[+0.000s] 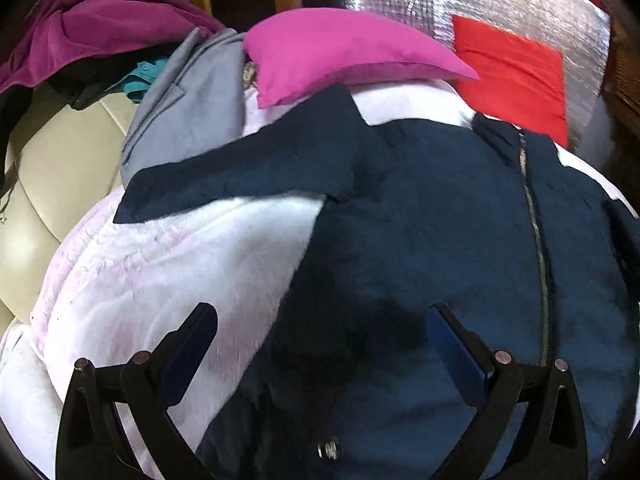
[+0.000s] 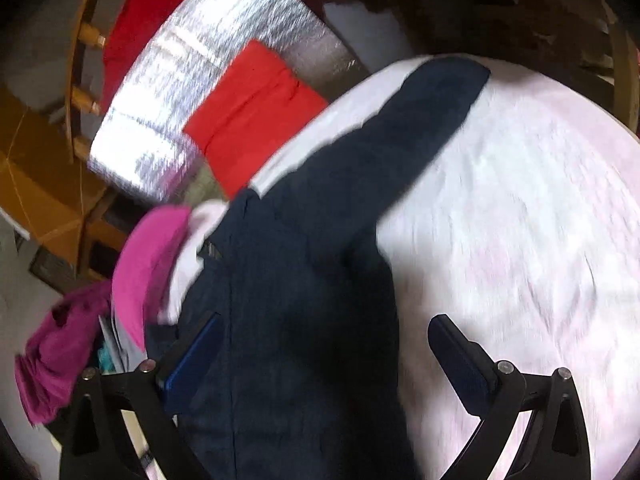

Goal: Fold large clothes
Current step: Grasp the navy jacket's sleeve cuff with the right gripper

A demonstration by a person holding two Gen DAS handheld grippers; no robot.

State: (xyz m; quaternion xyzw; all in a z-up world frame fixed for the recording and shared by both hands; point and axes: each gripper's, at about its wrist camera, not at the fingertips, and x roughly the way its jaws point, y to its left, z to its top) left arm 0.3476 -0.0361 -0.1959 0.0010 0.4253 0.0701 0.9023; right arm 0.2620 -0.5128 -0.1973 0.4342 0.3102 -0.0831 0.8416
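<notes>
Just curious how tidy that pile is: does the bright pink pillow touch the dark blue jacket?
Touching. The left wrist view shows the pink pillow's lower corner lying on the navy jacket's sleeve.

Both views are taken from just behind each tool's own fingers, tipped steeply down and held close over the pale pink blanket (image 1: 160, 264). The left wrist view is aimed forward, so the navy zip jacket (image 1: 440, 240) fills the near right, with the pink cushion (image 1: 340, 52) and red folded cloth (image 1: 516, 76) seen at the far edge. The right wrist view is rolled sideways, with the jacket (image 2: 304, 300) running up the middle and bare blanket (image 2: 520, 220) off to the right. The jacket, blanket, cushion (image 2: 148, 260), red cloth (image 2: 256, 116) and silver foil sheet (image 2: 192, 68) are shared by both. Some motion blur is seen in the right one.
</notes>
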